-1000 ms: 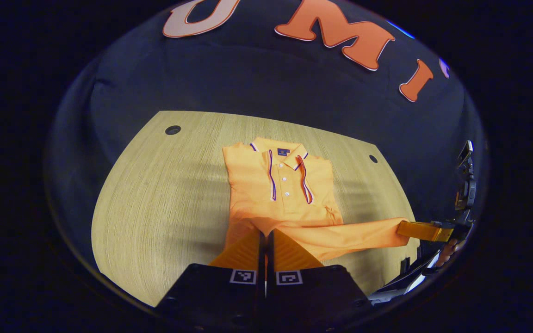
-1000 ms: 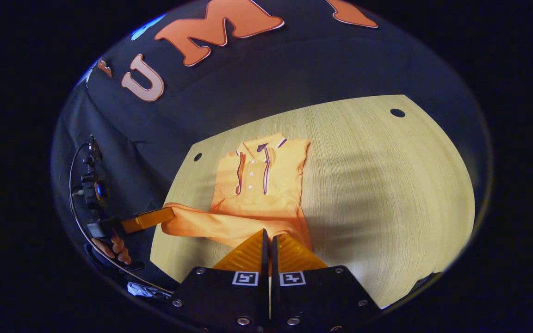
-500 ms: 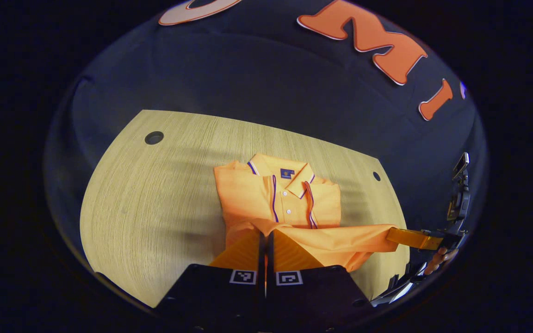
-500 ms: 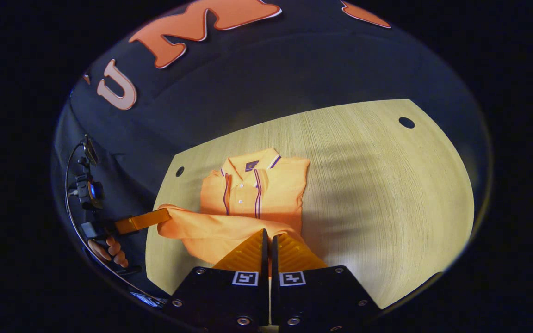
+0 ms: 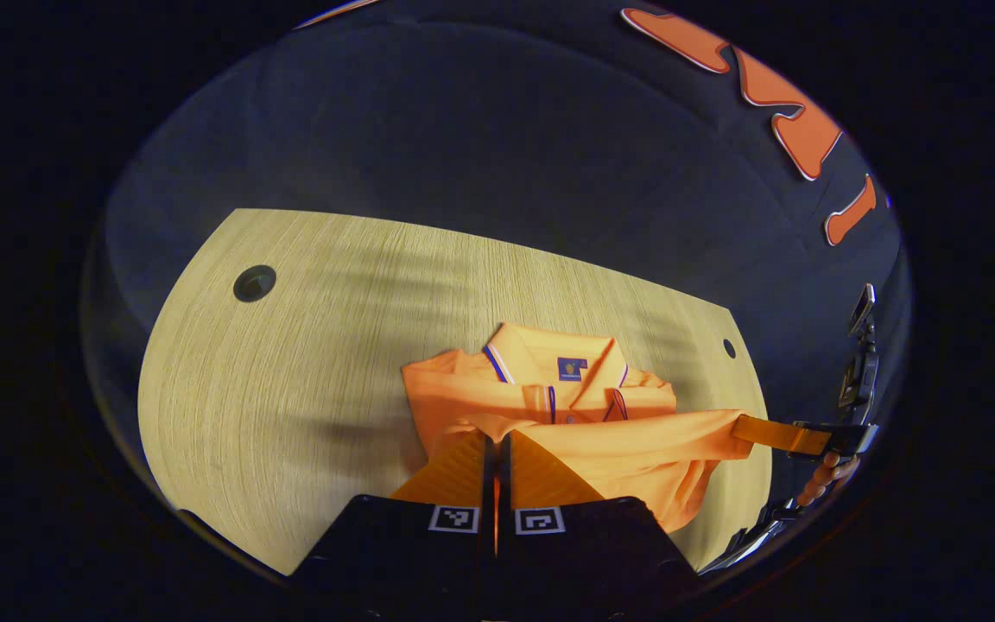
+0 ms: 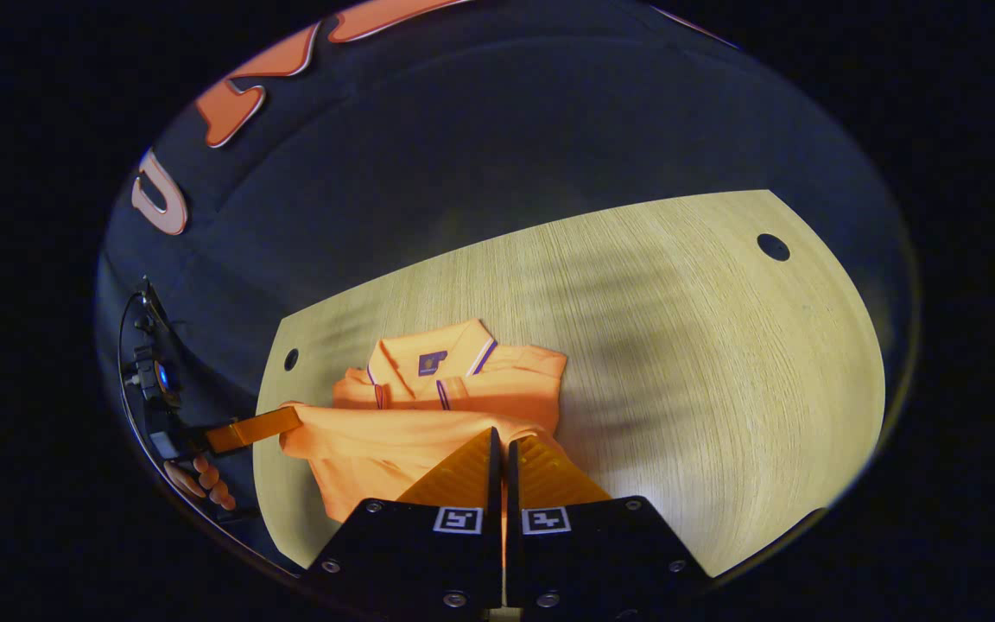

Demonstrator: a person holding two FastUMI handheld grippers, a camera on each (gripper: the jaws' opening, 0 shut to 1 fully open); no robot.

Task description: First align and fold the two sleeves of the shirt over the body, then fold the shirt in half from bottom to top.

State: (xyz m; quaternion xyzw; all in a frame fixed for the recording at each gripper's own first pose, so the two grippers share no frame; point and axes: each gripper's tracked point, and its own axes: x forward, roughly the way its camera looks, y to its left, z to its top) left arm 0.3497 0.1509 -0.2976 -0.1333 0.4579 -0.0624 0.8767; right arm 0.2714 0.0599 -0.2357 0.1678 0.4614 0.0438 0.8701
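Note:
An orange polo shirt [image 5: 601,449] lies on the wooden table [image 5: 290,345], its sleeves folded in and its collar [image 5: 558,363] at the far end. My left gripper [image 5: 496,436] is shut on one corner of the bottom hem, held up off the table. My right gripper [image 5: 741,427] pinches the other corner, so the hem hangs taut between them just short of the collar. In the right gripper view, the right gripper [image 6: 500,434] holds the hem over the shirt [image 6: 394,432], and the left gripper [image 6: 290,418] grips the far corner below the collar [image 6: 428,358].
The table has round holes near its far corners [image 5: 254,282] [image 5: 728,347] [image 6: 772,247]. A hand [image 5: 819,484] holds the right gripper, and another hand [image 6: 204,484] holds the left. A small device on a stand [image 5: 860,363] is beyond the table's edge. Bare wood [image 6: 679,345] lies beside the shirt.
Both grippers have carried the lifted bottom hem forward over the shirt's body toward the collar. The buttoned placket is now almost covered by the folded-over cloth.

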